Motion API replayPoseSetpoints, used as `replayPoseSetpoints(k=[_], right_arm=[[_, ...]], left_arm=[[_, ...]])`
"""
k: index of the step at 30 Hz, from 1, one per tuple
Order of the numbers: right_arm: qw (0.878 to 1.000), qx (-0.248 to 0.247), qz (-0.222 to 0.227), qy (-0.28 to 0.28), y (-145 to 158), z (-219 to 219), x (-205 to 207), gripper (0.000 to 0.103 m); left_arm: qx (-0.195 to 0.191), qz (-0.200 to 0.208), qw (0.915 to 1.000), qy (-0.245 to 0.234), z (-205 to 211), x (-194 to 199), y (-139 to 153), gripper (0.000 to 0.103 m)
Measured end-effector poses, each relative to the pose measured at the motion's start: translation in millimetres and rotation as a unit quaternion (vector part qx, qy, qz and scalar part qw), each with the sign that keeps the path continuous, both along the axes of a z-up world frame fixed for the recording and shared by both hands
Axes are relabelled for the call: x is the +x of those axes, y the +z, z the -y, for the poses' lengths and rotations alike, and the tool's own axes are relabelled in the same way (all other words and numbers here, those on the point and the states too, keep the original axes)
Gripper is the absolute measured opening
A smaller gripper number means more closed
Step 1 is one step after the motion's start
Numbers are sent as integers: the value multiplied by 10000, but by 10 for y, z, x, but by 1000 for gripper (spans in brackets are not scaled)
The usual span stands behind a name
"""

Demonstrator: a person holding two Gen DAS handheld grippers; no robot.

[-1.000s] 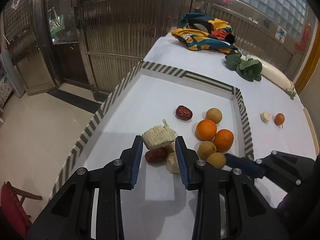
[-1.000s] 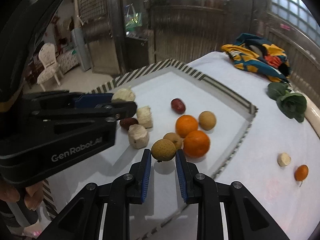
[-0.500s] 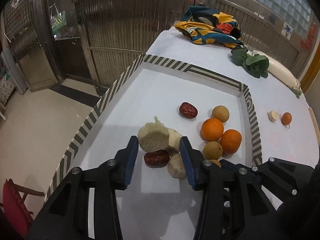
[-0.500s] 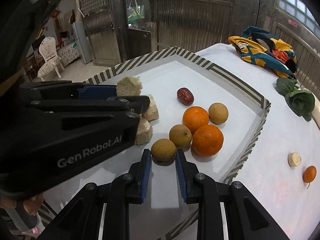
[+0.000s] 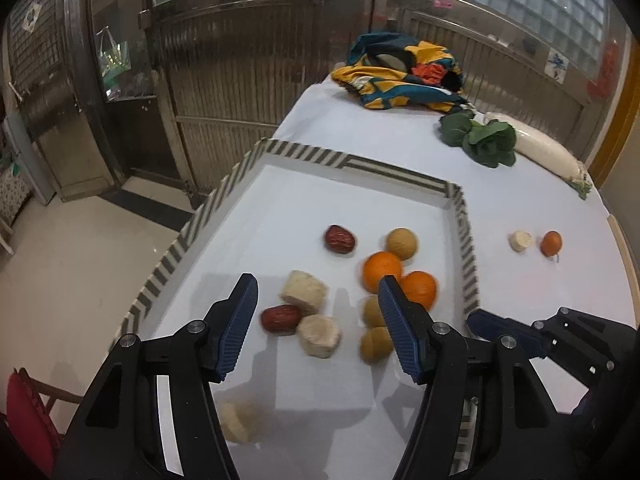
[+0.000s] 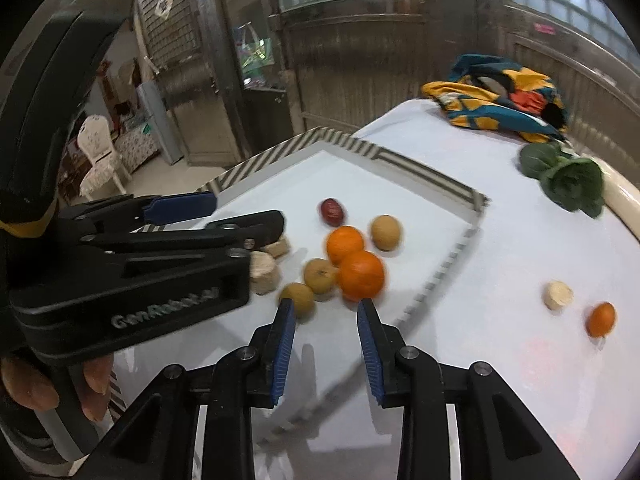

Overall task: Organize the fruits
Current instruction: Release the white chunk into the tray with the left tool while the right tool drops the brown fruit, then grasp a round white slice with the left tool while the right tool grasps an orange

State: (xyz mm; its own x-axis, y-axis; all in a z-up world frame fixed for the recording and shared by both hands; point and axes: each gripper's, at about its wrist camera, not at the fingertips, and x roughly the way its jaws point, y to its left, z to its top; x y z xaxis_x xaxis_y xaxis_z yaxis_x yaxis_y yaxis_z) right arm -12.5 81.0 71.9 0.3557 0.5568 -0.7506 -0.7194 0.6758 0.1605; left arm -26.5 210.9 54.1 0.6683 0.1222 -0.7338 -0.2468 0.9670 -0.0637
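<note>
Above the striped-border tray [image 5: 464,236], the left gripper [image 5: 316,324] is hovering with jaws wide apart, holding nothing. Near the tray's oranges [image 6: 362,274], the right gripper [image 6: 326,336] is hovering parted and empty.

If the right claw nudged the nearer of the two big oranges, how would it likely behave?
The nearer orange looks round and smooth, so it would probably roll rather than slide. It sits against the other orange and a tan fruit, so a push would likely shift those too. The striped border beside it looks flat, so it may not stop a roll.
</note>
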Motion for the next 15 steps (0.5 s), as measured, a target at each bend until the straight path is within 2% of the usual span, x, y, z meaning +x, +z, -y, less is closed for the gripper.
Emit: replayPoseSetpoints(k=[7,15], right_arm=[[9986,243,-20,-480,61,531,89,33],[9909,-50,-140,-1340,-110,1301,465,34]], left_arm=[[-41,67,9993,-372,378,50,93,63],[-248,-81,9956,-897,885,274,71,63]])
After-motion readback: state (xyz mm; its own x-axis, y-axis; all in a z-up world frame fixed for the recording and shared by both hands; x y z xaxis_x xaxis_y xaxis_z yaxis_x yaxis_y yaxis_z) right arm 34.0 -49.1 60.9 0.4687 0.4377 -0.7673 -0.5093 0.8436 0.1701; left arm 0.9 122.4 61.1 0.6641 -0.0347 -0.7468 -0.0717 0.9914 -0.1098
